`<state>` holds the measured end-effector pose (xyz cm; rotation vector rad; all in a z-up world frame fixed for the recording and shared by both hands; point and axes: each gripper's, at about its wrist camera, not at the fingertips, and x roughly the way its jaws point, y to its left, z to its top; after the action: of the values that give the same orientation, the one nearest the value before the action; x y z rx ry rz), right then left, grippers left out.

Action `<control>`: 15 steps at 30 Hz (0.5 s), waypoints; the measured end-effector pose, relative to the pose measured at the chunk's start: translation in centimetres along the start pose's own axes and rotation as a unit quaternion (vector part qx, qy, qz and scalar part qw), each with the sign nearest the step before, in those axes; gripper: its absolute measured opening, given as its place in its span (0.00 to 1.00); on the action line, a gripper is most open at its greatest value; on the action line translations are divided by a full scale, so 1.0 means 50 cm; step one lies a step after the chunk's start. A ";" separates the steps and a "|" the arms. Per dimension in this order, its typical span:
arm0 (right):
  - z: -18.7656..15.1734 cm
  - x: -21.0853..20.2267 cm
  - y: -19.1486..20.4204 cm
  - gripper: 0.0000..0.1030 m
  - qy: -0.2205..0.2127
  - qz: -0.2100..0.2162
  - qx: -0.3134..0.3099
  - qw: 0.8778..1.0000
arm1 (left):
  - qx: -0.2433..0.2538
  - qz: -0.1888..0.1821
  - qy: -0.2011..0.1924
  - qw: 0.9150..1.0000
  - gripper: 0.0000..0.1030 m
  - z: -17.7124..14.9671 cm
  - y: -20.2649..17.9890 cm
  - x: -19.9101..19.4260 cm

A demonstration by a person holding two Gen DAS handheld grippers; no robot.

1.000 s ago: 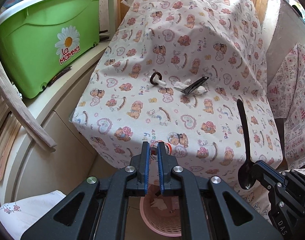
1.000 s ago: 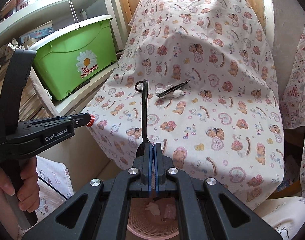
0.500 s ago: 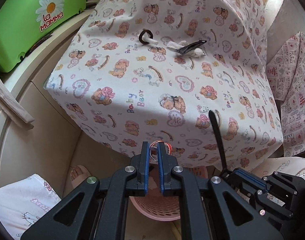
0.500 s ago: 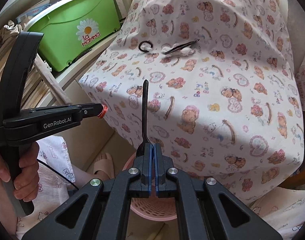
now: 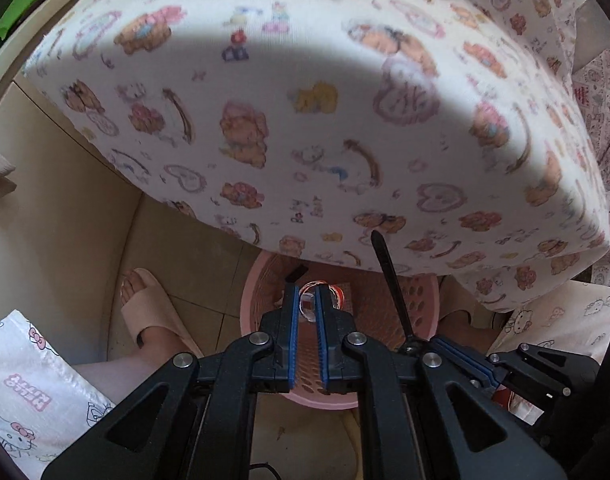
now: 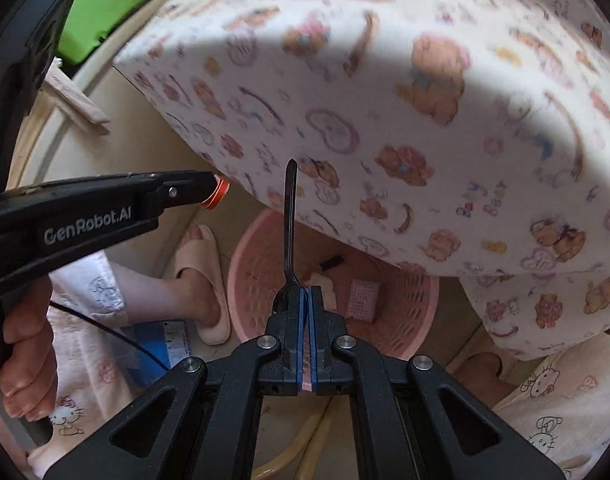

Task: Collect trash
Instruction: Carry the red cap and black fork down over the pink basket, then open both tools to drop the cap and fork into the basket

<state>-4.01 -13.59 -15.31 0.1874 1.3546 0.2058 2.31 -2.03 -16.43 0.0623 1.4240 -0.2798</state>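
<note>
**Tongs over the pink basket, each with a piece of trash**

Blur softens the printed cloth point(image 5: 305, 100) over the worktop in both views, and the trash left on top of it is cut off at the upper edge of the frame, too smeared to identify.

The left tongs point(image 5: 307, 304) are nearly closed on a small clear piece with orange-red rings point(image 5: 319, 294). From the left wrist only a slice of it shows between the tips; the right wrist view shows it from the side as an orange-red disc point(image 6: 217, 196) at the tong tips.

The right tongs point(image 6: 305, 300) are clamped fully together on a black plastic spoon point(image 6: 289, 220). Its bowl end is hidden in the jaws, and its long axis runs straight out along the tongs, handle tip pointing away towards the draped cloth. In the left wrist view the same spoon point(image 5: 391, 280) leans up and to the left.

Below both sits the pink basket point(image 6: 257, 240), partly tucked under the cloth's overhang. The right wrist view shows scraps inside it: a pale crumpled piece, a pink dotted square and a small black bit. The left view shows little of these behind the tongs.

A slippered foot point(image 5: 149, 304) stands on the floor beside the basket, and a hand point(image 6: 25, 364) grips the left handle.
</note>
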 end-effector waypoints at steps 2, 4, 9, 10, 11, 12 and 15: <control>-0.001 0.026 -0.004 0.03 0.015 -0.010 0.004 1.000 | 0.006 0.011 0.021 1.000 0.07 -0.005 -0.003 0.035; -0.004 0.057 -0.009 0.03 0.033 -0.019 0.012 0.999 | 0.011 0.028 0.039 0.999 0.08 -0.010 -0.002 0.069; -0.022 0.131 -0.031 0.03 0.075 -0.063 0.027 0.995 | 0.008 0.047 0.077 0.996 0.08 -0.025 0.024 0.138; -0.024 0.143 -0.034 0.03 0.083 -0.062 0.029 0.994 | 0.012 0.055 0.079 0.995 0.08 -0.027 0.024 0.148; -0.024 0.152 -0.035 0.03 0.086 -0.068 0.028 0.994 | 0.015 0.060 0.081 0.995 0.08 -0.030 0.023 0.157; -0.025 0.158 -0.036 0.03 0.087 -0.075 0.026 0.993 | 0.015 0.062 0.083 0.995 0.08 -0.033 0.024 0.167; -0.025 0.168 -0.040 0.03 0.083 -0.081 0.028 0.993 | 0.018 0.077 0.086 0.993 0.10 -0.042 0.028 0.184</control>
<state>-3.45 -13.35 -24.01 0.1085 1.5352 0.0483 1.72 -1.65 -25.94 0.2299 1.5767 -0.1750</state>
